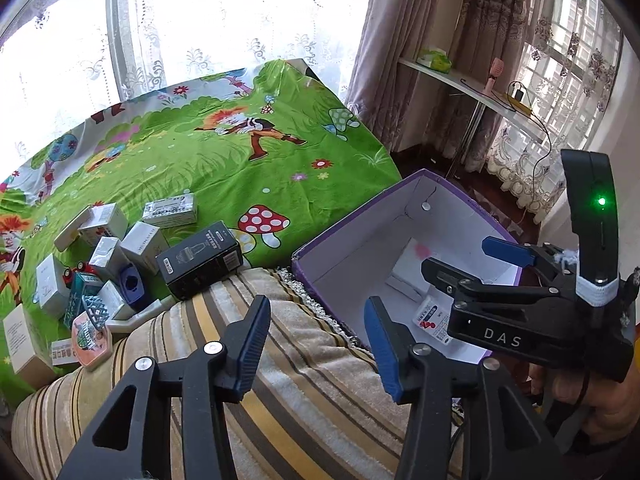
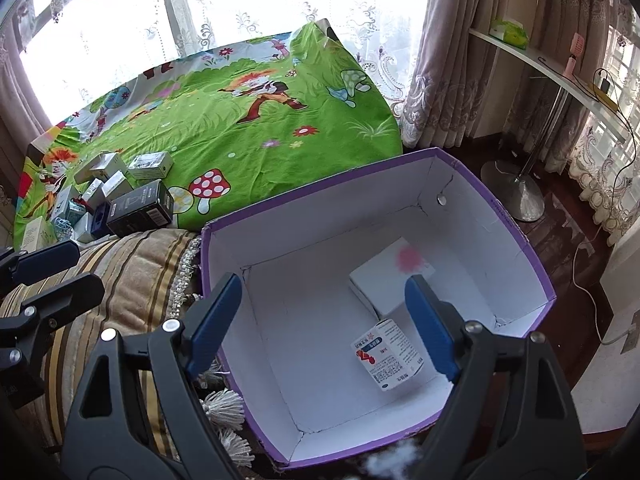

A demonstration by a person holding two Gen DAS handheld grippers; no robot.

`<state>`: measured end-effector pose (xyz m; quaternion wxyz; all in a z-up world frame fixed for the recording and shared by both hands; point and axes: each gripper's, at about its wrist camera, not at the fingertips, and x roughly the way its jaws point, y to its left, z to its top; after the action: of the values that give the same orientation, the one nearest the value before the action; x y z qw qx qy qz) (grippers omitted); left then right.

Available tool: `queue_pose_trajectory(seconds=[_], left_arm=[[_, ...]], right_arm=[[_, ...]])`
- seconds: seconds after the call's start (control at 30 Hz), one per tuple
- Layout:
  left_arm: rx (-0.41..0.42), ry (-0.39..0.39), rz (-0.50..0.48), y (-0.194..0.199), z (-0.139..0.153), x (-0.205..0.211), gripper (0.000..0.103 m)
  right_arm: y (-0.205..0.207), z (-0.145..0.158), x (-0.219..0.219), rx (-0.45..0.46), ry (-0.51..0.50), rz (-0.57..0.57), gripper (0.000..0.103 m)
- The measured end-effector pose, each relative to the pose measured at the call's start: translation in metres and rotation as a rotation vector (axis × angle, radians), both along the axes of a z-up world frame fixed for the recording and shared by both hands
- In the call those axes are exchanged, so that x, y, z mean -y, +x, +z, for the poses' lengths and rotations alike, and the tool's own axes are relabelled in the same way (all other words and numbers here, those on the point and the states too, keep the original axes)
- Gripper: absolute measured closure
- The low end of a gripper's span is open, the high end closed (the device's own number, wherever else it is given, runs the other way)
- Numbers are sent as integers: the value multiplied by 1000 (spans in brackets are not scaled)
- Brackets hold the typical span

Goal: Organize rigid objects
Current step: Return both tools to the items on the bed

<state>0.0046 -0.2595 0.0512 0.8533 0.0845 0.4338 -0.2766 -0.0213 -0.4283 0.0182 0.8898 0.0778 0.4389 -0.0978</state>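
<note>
Two items are in the purple box [image 2: 536,268] so far: a white box with a pink smudge [image 2: 390,276] toward the centre right of the right wrist view, and a small printed carton [image 2: 386,356] tipped on its side just below it. Plenty is left, by the look of it: a whole pile of small boxes [image 1: 100,256] sits at the left of the left wrist view on the green sheet [image 1: 240,168], a black carton [image 1: 200,260] nearest. The right gripper [image 2: 324,320] hangs spread wide over the box, nothing pinched, the printed carton lying below between its fingers. The left gripper [image 1: 320,344] is spread too, empty, over the striped cushion [image 1: 304,392], the pile well off to its upper left.
</note>
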Motion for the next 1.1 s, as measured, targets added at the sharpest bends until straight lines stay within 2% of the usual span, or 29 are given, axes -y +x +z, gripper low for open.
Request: queue_pose_trajectory(seconds=[0.07, 0.2, 0.27, 0.5, 0.67, 0.93, 1.1], left_arm=[[-6, -9, 19, 2, 0, -11, 51], [-10, -35, 96, 8, 1, -45, 40], [-11, -47, 144, 12, 1, -66, 37], [-32, -76, 336, 22, -4, -146, 37], [-46, -92, 459, 28, -9, -195, 36], [-71, -91, 591, 36, -20, -245, 36], [-92, -89, 666, 45, -26, -272, 32]], right_arm=[[3, 6, -9, 11, -1, 18, 17], [8, 14, -28, 32, 3, 63, 14], [12, 16, -40, 31, 10, 94, 14], [28, 16, -81, -8, -31, 220, 14], [38, 23, -98, 5, -14, 265, 14], [62, 13, -126, -32, 2, 332, 14], [76, 5, -139, -62, -14, 360, 14]])
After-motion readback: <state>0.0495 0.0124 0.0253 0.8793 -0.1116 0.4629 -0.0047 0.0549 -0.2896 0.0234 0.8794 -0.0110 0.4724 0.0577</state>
